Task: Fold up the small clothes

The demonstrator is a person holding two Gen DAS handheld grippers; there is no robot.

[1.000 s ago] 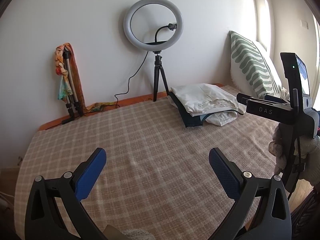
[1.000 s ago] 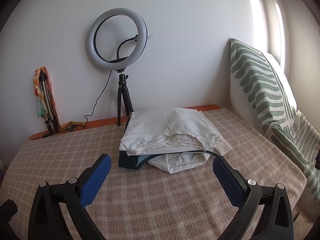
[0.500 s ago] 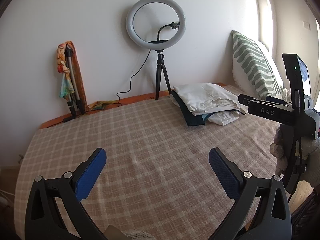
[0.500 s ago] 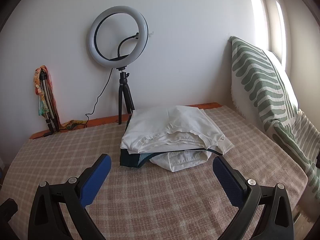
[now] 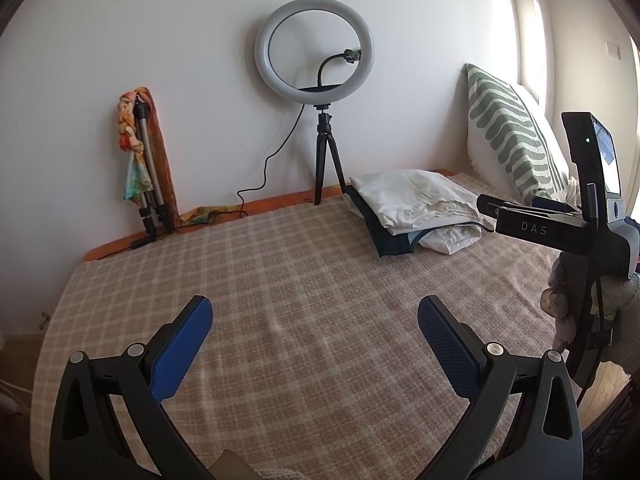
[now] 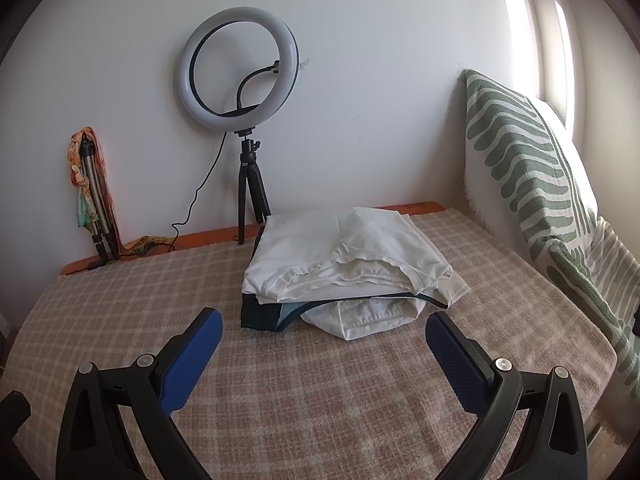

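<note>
The left tool (image 5: pixel 314 320) hangs above the checked cloth (image 5: pixel 304 280) that covers the tabletop, its blue pads spread wide with nothing between them. The right tool (image 6: pixel 324 334) is just as wide open and empty, hovering just short of the pile of folded clothes (image 6: pixel 348 264). That pile sits toward the far right of the cloth: white garments (image 6: pixel 340 248) on top, a dark teal piece (image 6: pixel 260 314) beneath them, and another white piece (image 6: pixel 360 316) poking out at the front. From the left camera the right tool's black body shows at the right edge, beside the pile. Behind the pile a ring light (image 5: pixel 315 48) stands on its small tripod against the wall. A folded tripod (image 5: pixel 146 168) wrapped in a colourful scarf leans in the far left corner. A green-and-white patterned cushion (image 6: pixel 528 172) rests along the right side.
</note>
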